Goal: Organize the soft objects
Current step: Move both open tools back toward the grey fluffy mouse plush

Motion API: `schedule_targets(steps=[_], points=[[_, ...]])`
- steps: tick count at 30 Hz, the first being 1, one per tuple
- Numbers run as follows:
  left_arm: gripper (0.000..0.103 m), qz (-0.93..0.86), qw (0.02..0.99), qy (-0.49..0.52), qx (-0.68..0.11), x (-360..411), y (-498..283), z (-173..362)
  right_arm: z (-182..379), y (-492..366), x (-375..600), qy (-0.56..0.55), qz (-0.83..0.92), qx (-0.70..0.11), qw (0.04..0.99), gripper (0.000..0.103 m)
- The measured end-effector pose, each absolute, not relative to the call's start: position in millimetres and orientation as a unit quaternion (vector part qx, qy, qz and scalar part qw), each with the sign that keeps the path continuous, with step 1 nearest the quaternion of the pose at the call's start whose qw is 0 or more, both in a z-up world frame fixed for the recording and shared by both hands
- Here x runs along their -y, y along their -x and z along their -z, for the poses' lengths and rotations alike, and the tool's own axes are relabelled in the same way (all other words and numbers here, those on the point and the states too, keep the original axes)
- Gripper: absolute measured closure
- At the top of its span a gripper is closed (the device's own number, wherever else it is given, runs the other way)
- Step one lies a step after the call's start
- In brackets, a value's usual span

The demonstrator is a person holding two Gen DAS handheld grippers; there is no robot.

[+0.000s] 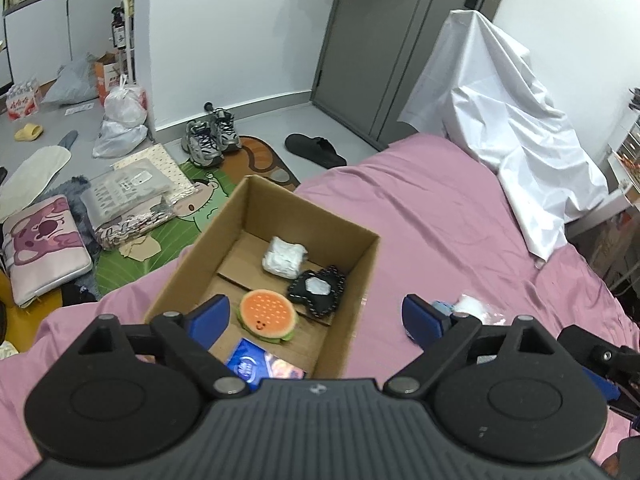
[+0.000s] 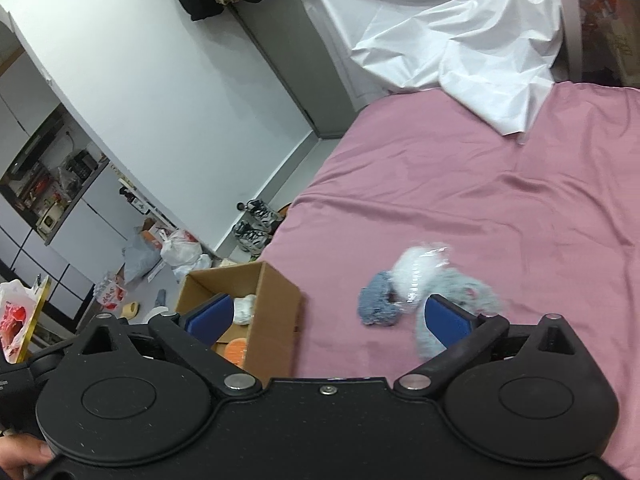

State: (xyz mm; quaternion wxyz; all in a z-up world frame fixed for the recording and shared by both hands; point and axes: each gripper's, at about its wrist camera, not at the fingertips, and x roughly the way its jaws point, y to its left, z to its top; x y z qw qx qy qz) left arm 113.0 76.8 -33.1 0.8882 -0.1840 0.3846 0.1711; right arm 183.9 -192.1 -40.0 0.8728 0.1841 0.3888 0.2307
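Left gripper hangs wide open and empty above the one cardboard box, which holds four items: burger plush, black pouch, white bundle, blue packet. Right gripper, likewise wide open and empty, hovers over the pink bedsheet; three soft pieces lie clustered beside the box: blue-grey scrunchie, white wrapped bundle, pale fuzzy piece.

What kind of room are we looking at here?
Most likely a lived-in bedroom at home. A bed with a pink sheet fills much of the view, sneakers and a black slipper lie on the floor by a grey door, and a cardboard box of soft things sits on the bed.
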Motion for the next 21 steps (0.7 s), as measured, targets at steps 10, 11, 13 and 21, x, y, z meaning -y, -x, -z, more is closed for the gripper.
schedule_targets(steps=[10, 11, 13, 21], points=[[0.011, -0.151, 0.892, 0.158, -0.396, -34, -123, 28, 49, -185, 231, -0.184, -0.219, -0.378, 0.881, 0.000], [0.011, -0.148, 0.893, 0.153, -0.397, -29, -124, 27, 51, -186, 234, -0.186, -0.218, -0.378, 0.880, 0.000], [0.011, -0.143, 0.895, 0.145, -0.397, -20, -127, 27, 54, -189, 242, -0.191, -0.213, -0.381, 0.879, 0.000], [0.011, -0.126, 0.894, 0.134, -0.408, 13, -141, 40, 75, -203, 274, -0.229, -0.214, -0.384, 0.869, 0.000]])
